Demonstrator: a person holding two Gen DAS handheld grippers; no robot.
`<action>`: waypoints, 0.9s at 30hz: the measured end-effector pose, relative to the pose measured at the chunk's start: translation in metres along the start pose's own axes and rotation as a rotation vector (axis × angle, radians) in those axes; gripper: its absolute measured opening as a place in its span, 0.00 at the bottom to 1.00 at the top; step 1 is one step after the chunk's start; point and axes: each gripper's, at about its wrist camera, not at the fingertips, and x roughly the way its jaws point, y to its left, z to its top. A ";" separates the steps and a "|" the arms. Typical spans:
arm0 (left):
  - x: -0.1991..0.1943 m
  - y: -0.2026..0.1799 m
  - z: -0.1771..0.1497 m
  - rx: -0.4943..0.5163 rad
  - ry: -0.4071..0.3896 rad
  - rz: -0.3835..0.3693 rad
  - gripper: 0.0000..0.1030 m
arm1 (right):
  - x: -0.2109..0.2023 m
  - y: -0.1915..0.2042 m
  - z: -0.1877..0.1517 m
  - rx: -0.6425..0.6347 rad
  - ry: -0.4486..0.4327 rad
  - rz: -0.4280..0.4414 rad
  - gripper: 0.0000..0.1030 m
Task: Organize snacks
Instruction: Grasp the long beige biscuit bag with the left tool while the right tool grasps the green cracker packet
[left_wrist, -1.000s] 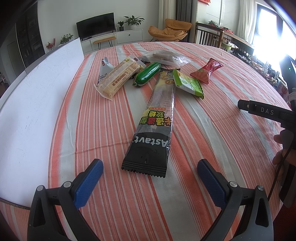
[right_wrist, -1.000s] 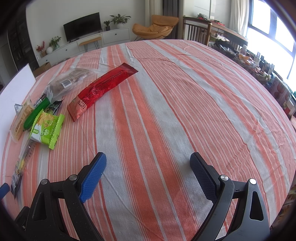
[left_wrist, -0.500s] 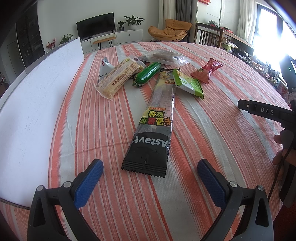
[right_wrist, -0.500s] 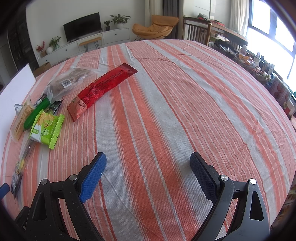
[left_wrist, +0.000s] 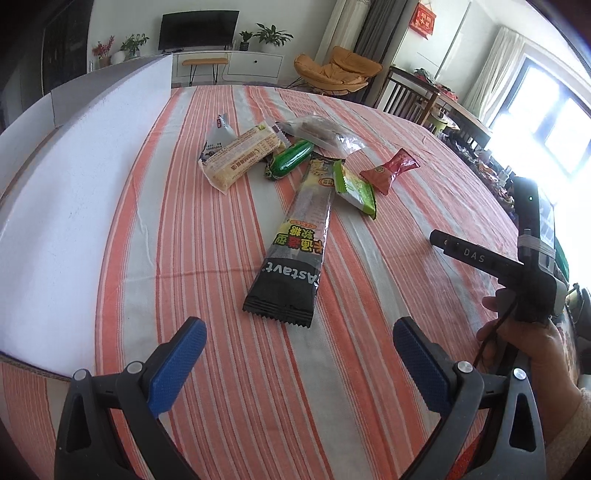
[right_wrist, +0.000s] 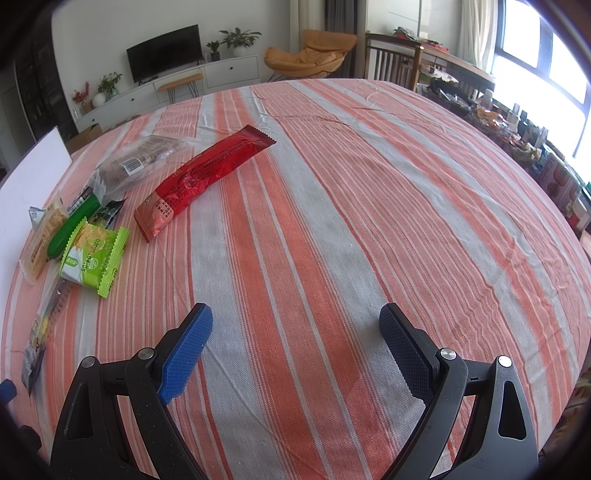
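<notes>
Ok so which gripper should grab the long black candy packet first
Left. The left gripper is open, with the black candy packet lying straight ahead between its fingers. The right gripper faces bare striped tablecloth.

Right gripper (right_wrist: 295, 332): black frame, blue textured pads, jaws spread wide over an orange-and-grey striped tablecloth (right_wrist: 369, 192), holding nothing. Far left: long red foil snack packet (right_wrist: 207, 177); clear plastic bag with barcode label (right_wrist: 142, 164); lime-green cracker packet (right_wrist: 94, 258); dark green glossy tube-shaped packet (right_wrist: 72, 227).
</notes>
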 end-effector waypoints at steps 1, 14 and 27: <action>-0.001 -0.002 0.007 0.021 0.003 -0.004 0.97 | 0.000 0.000 0.000 0.000 0.000 0.000 0.91; 0.101 0.042 0.143 0.025 0.177 0.215 0.58 | 0.000 0.000 0.000 0.000 0.000 0.000 0.91; 0.012 0.045 0.069 -0.071 0.108 0.028 0.26 | -0.006 0.005 0.009 0.021 0.063 0.143 0.90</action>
